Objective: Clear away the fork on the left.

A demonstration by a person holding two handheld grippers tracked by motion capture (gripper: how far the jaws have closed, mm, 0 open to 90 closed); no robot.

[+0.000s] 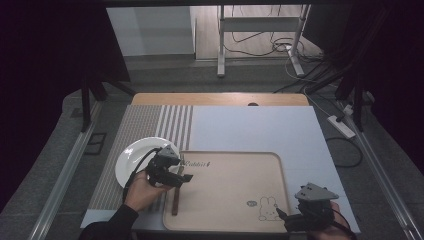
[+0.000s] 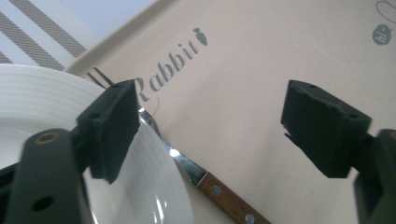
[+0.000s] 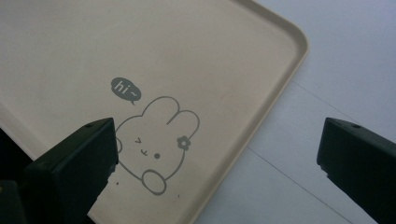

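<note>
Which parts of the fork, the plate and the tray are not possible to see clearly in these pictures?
- Fork: in the left gripper view a left gripper jaw covers the tines; the bottom edge cuts its wooden handle.
- Plate: in the high view the gripper hides its right side.
- Tray: in the high view its small print is unreadable.

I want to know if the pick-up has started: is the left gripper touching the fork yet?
Apart. In the left gripper view the left gripper is wide open, and the wooden-handled fork lies on the tray beyond, untouched by either jaw.
</note>
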